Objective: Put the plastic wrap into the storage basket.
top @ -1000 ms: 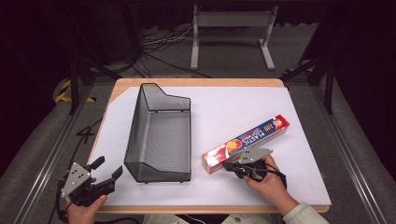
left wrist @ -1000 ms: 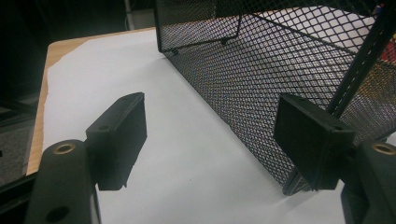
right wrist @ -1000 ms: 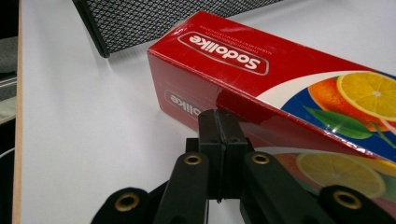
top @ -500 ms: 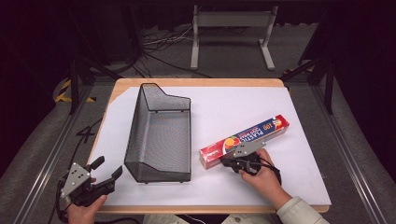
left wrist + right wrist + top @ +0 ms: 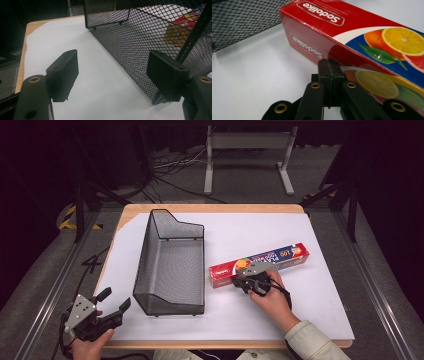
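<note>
A long red cling-film box (image 5: 270, 260) with citrus pictures lies on the white sheet, right of a black wire-mesh basket (image 5: 172, 265). My right gripper (image 5: 240, 280) is shut, nothing between its pads, and its tips touch the box's near side close to the left end. In the right gripper view the closed jaws (image 5: 329, 63) meet the box (image 5: 352, 32) at its long red face, with the basket (image 5: 242, 17) behind on the left. My left gripper (image 5: 115, 299) stands open at the table's near left corner; its view shows the basket's corner (image 5: 140, 37) beside its right pad (image 5: 166, 72).
The white sheet (image 5: 260, 230) covers a wooden table (image 5: 210, 208). A grey metal stand (image 5: 247, 150) and cables lie on the floor beyond the far edge. Dark floor and rails flank both sides.
The right gripper has slid away from the person and leftward, and the box's left end has shifted with it toward the basket. The left gripper has stayed put.
</note>
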The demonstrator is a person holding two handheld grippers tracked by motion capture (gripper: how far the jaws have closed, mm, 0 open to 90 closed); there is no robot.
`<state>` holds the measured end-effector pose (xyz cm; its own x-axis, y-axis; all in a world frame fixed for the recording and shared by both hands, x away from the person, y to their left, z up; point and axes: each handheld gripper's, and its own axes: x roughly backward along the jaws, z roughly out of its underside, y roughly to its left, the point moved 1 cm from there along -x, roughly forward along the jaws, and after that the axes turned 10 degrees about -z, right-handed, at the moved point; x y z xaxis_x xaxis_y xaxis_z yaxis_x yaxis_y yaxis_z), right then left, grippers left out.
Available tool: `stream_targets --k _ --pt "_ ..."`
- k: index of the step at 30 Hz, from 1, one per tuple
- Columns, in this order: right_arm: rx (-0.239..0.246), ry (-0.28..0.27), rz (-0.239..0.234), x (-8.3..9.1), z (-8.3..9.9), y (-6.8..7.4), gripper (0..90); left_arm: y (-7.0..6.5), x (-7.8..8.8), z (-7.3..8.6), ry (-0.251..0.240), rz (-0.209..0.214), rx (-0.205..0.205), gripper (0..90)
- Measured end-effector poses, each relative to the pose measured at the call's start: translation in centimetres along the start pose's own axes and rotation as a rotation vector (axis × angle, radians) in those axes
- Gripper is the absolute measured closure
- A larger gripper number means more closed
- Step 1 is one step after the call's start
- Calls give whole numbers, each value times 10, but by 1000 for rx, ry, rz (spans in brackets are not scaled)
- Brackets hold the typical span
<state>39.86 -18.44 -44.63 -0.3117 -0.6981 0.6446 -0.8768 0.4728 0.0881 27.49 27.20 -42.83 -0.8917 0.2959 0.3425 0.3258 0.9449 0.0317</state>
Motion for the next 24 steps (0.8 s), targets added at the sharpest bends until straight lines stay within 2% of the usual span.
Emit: stream_targets --k 2,7,8,12,17,20,24 --pt "-18 -4 4 -2 -2 -6 900 0 0 0 -1 0 -1 264" --pt "-19 5 -5 -1 -3 -6 900 1 1 0 -2 -3 1 265" --pt "-23 8 -38 3 -4 -5 900 1 1 1 -4 -2 2 264" --pt "-15 2 -72 14 -6 -4 900 0 1 0 1 -4 -2 265" --pt "-23 -39 -27 42 -16 -18 900 -1 1 0 -1 -5 -1 265" --pt "-33 -56 14 56 -21 -30 900 0 1 0 -1 -8 -1 264" --pt "-70 -76 75 75 -27 -52 900 0 2 1 1 -9 0 264"
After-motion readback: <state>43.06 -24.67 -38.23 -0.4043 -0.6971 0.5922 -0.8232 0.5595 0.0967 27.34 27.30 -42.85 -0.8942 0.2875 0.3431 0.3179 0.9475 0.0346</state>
